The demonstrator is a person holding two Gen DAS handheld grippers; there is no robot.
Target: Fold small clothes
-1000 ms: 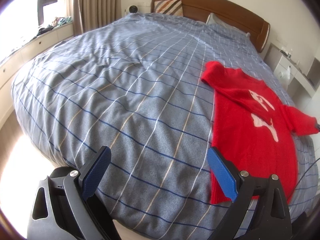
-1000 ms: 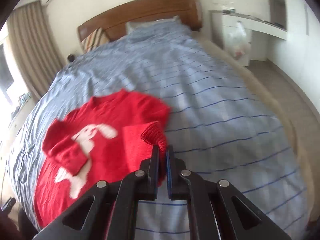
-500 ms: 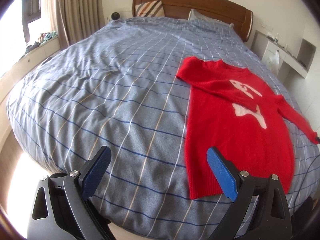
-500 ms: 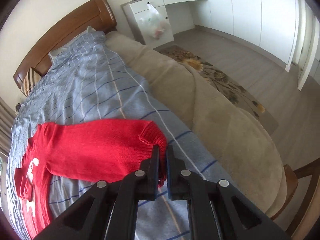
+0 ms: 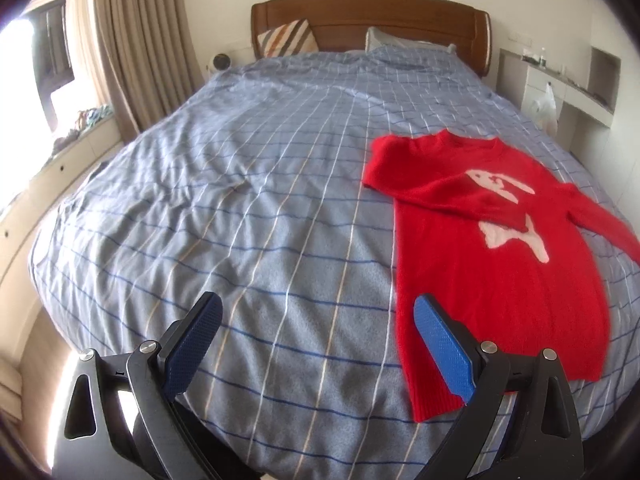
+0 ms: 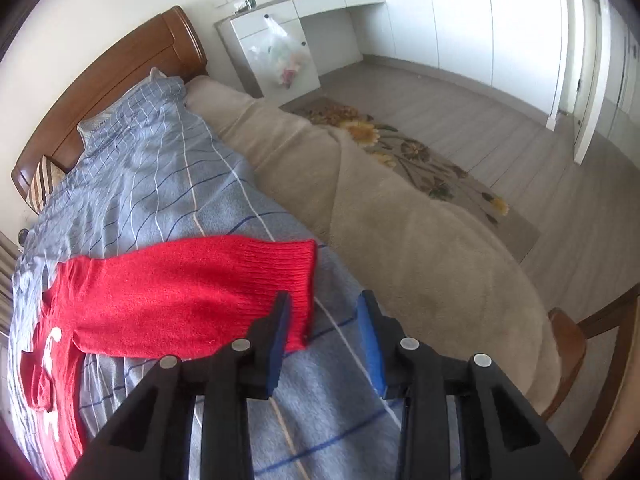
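Observation:
A red knit sweater [image 5: 492, 256] with a white figure on its chest lies flat on the blue checked bedspread [image 5: 256, 200], on the bed's right side. One sleeve is folded across the chest, the other [image 6: 188, 292] is stretched out sideways toward the bed's edge. My left gripper [image 5: 316, 320] hangs open above the bed's foot, its right pad over the sweater's lower left hem. My right gripper [image 6: 324, 320] is opening just above the stretched sleeve's ribbed cuff [image 6: 300, 276]; the cuff lies free on the spread under the left finger, no longer pinched.
A wooden headboard [image 5: 368, 16] and pillows stand at the far end. A beige blanket [image 6: 400, 216] covers the bed's right edge, with a floral rug [image 6: 400, 148] on the floor beyond. A white cabinet with a plastic bag [image 6: 280, 60] and a wooden chair [image 6: 576, 344] stand nearby.
My right gripper carried the cuff outward to the bed's edge, straightening the sleeve, then let it go. The left gripper rose a little and rolled level, staying open.

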